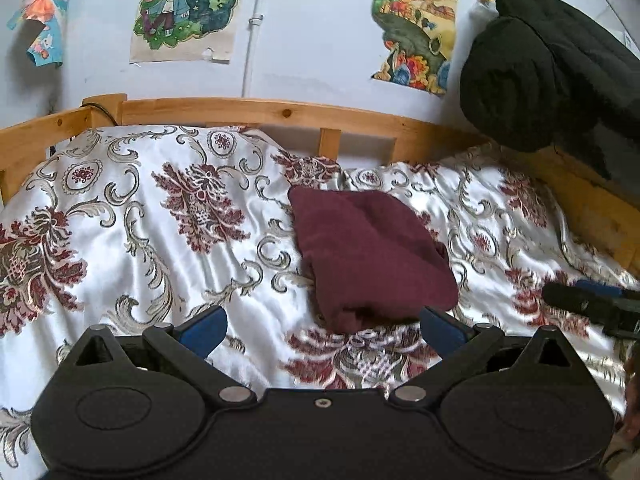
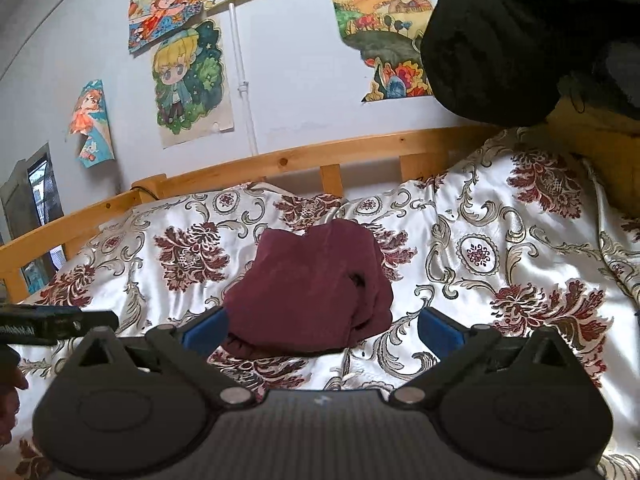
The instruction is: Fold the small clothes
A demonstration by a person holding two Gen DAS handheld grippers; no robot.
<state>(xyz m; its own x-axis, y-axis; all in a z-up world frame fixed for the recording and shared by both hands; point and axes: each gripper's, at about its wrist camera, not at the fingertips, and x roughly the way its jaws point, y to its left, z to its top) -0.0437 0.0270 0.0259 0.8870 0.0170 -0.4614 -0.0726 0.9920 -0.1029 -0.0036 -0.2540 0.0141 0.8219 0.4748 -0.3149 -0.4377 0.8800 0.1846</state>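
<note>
A small maroon garment (image 1: 370, 256) lies folded into a compact bundle on the floral bedspread (image 1: 140, 220). It also shows in the right wrist view (image 2: 312, 292). My left gripper (image 1: 322, 326) is open and empty, its blue pads just short of the bundle's near edge. My right gripper (image 2: 320, 328) is open and empty too, with the bundle's near edge between its pads. The right gripper shows at the right edge of the left wrist view (image 1: 592, 304). The left gripper shows at the left edge of the right wrist view (image 2: 56, 324).
A wooden bed rail (image 1: 280, 114) runs along the far side against a white wall with posters (image 1: 188, 8). A bulky black garment (image 1: 548, 68) hangs at the upper right, over the bed's corner.
</note>
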